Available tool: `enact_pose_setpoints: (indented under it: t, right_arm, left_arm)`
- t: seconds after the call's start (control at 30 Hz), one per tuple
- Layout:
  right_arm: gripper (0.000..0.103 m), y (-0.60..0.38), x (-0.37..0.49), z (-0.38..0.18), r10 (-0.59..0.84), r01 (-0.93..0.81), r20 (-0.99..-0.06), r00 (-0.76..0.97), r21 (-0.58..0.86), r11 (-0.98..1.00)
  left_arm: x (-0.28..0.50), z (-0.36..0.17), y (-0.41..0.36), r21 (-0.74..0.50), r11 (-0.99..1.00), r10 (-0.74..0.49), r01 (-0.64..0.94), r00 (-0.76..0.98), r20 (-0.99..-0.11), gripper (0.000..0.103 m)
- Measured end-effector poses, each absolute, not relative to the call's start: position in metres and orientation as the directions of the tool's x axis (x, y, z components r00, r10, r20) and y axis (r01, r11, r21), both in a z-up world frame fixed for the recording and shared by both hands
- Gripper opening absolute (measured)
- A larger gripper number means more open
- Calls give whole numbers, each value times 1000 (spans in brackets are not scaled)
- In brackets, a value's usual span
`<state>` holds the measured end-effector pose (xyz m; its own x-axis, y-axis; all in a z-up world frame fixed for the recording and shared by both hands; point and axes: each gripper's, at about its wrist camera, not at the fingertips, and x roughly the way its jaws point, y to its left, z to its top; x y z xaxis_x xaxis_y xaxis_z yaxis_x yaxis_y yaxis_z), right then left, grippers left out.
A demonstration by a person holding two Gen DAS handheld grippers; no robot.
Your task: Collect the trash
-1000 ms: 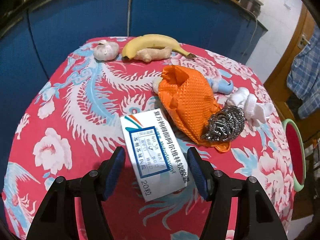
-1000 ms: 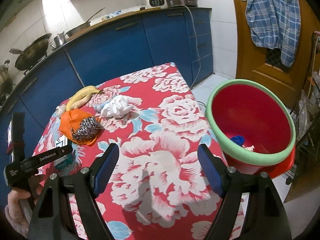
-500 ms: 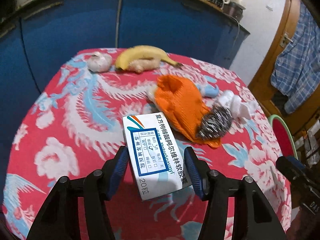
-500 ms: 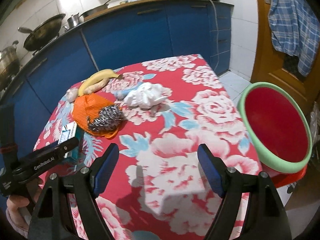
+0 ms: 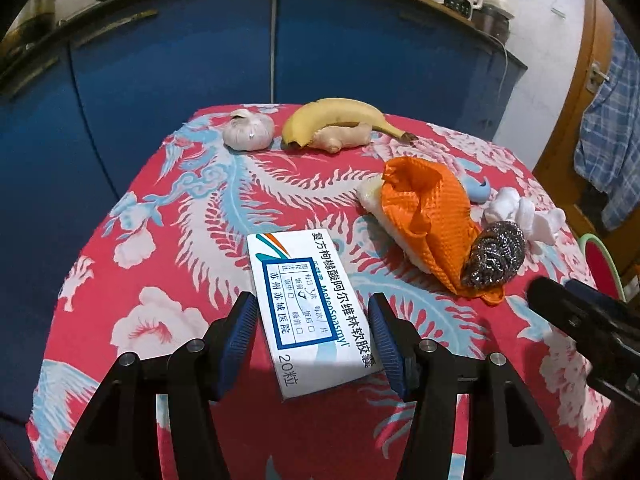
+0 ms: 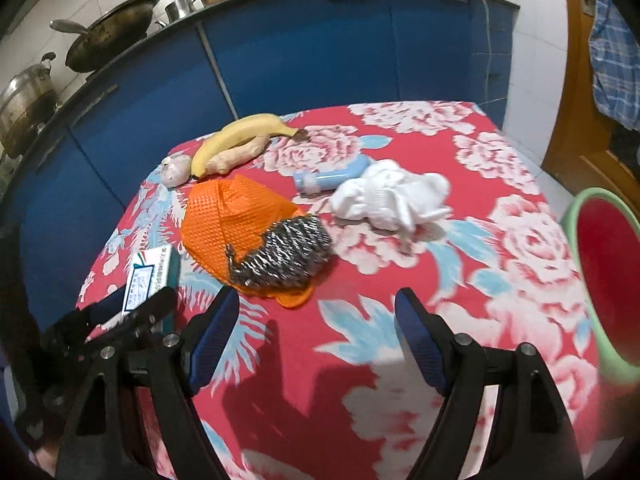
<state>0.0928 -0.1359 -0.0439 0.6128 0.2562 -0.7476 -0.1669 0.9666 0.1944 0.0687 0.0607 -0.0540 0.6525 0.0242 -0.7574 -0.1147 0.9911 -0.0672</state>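
Observation:
A white and blue medicine box (image 5: 312, 312) sits between the blue pads of my left gripper (image 5: 312, 332), which press on its two long sides just above the red flowered tablecloth (image 5: 160, 240). In the right wrist view the same box (image 6: 150, 276) shows at the left, in the left gripper (image 6: 120, 320). My right gripper (image 6: 316, 336) hangs open over the cloth with nothing between its fingers, a little short of a steel wool scrubber (image 6: 284, 256). A crumpled white tissue (image 6: 388, 196) and a pale blue tube (image 6: 332, 178) lie further back. The red bin with a green rim (image 6: 570, 232) stands off the table's right side.
An orange cloth (image 5: 424, 208) lies under the scrubber (image 5: 496, 256). A banana (image 5: 340, 114), a ginger root (image 5: 344, 138) and a garlic bulb (image 5: 248, 132) sit at the table's far edge. Blue cabinets (image 6: 320, 48) stand behind, with pots on the counter.
The left jaws have narrowed onto the medicine box. The right gripper has swung left across the table, so the bin slid to the frame's right edge, and it now shows in the left wrist view.

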Motion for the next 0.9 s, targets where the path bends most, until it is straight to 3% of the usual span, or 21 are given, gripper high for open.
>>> enact_pose_setpoints:
  t: [0.13,0.27,0.5,0.77,0.8,0.9]
  right_arm:
    - [81,-127,104,-49,268,-170,-754,600,208,963]
    - [72,-117,115,-53,282,-185,-759,587,214,959]
    - [44,-109,122,-60,310,-203,-764,566,236,950]
    - [29,-118,112,-51,325,-203,-740,589,254,946]
    - [22,-119,110,-49,325,-202,-735,594,255,946]
    - [20,-124,104,-43,326,-199,-724,609,258,945]
  left_arm:
    - [69,-54,60,-72,992,15,-107,654,-757,59]
    - [71,-56,62,-92,990,1,-109,648,-762,59]
    - [72,-58,65,-119,986,-20,-112,641,-768,59]
    - [72,-59,67,-135,984,-32,-113,640,-768,59]
    - [72,-59,67,-136,984,-32,-113,640,-768,59]
    - [72,-59,67,-137,984,-34,-111,641,-766,59]
